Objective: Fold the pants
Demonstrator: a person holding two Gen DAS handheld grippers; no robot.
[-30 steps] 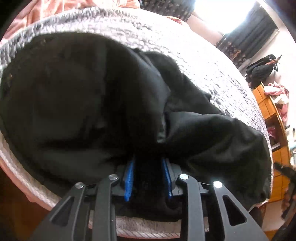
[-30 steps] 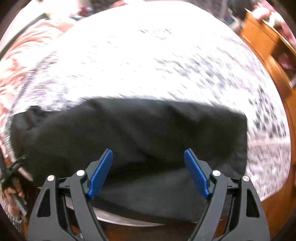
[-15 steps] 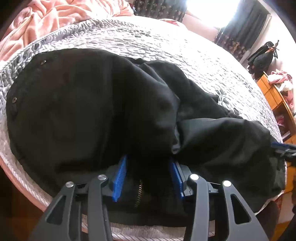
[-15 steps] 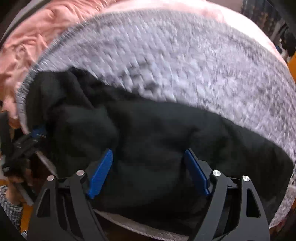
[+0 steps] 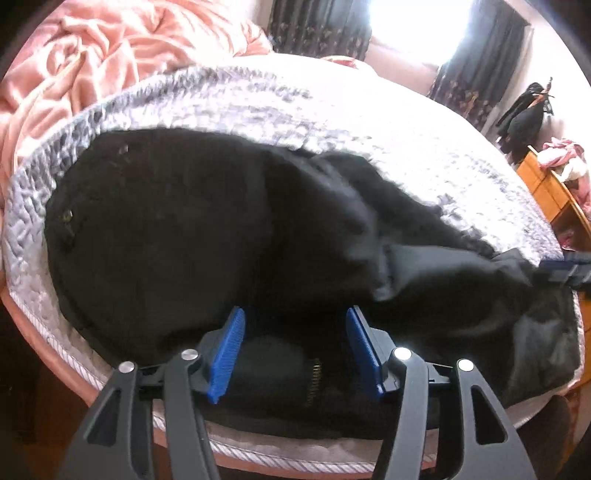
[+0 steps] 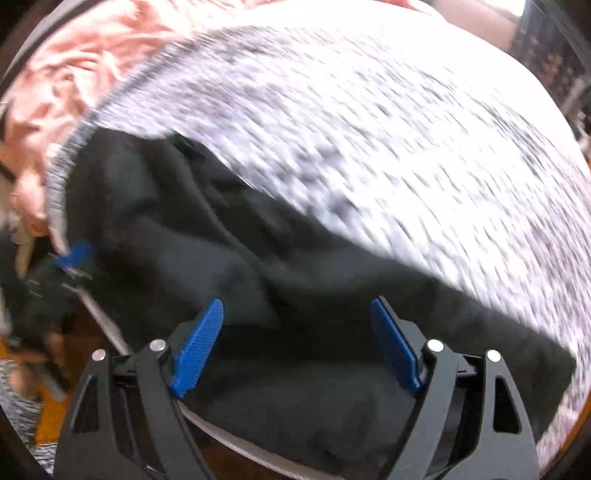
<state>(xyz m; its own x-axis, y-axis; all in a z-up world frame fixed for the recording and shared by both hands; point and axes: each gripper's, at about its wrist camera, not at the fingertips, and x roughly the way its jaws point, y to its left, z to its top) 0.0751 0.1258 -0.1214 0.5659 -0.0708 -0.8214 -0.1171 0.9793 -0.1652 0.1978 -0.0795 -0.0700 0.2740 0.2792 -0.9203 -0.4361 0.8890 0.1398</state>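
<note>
Black pants [image 5: 207,236] lie bunched along the near edge of a bed with a grey quilted cover [image 5: 332,110]. The waist end with its brass zip [image 5: 314,380] is closest to me. My left gripper [image 5: 294,321] hangs over the zip area and its jaws are opening. The blue pads stand apart and do not press the cloth below. My right gripper [image 6: 295,310] is open wide above the leg part of the pants [image 6: 295,280], and that view is blurred. It also shows at the right edge of the left wrist view, as the right gripper [image 5: 565,267].
A crumpled pink blanket [image 5: 92,59] lies at the far left of the bed. A wooden dresser [image 5: 554,199] with clothes on it stands to the right. Dark curtains [image 5: 321,29] flank a bright window. The bed's piped edge [image 5: 258,458] runs just under my left gripper.
My left jaws have spread and let go of the bunched waist cloth, so the zip now shows. My right gripper has swept sideways along the pants and rolled, still open.
</note>
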